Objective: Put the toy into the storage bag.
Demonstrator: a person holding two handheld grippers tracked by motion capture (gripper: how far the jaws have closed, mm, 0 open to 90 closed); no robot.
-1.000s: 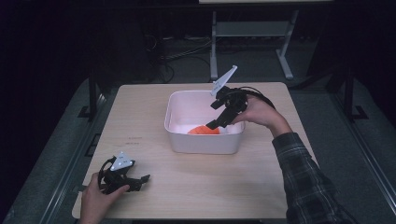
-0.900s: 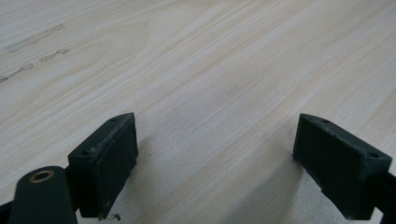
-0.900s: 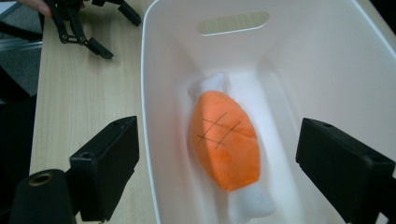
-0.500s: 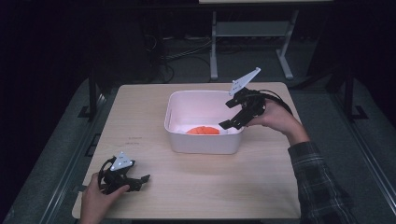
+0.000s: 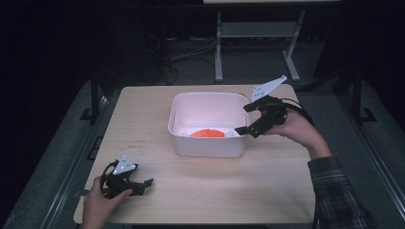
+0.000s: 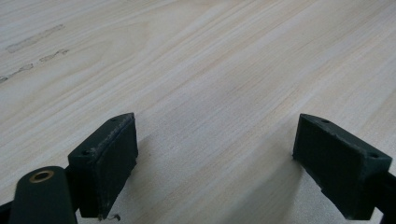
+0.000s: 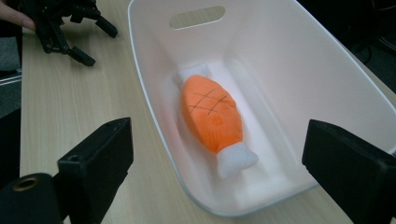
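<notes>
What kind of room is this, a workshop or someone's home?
Probably a lab or recording studio: a bare wooden table under dark surroundings, cables on the floor, and a person working a hand-held gripper beside a white tub.

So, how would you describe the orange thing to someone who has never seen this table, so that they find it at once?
Start from the wooden table and find the white tub standing near its middle. On the tub's floor lies a soft toy, lengthwise along the bottom. It is the tub's only content: an orange body with dark crossed lines and a white knob at each end.
</notes>
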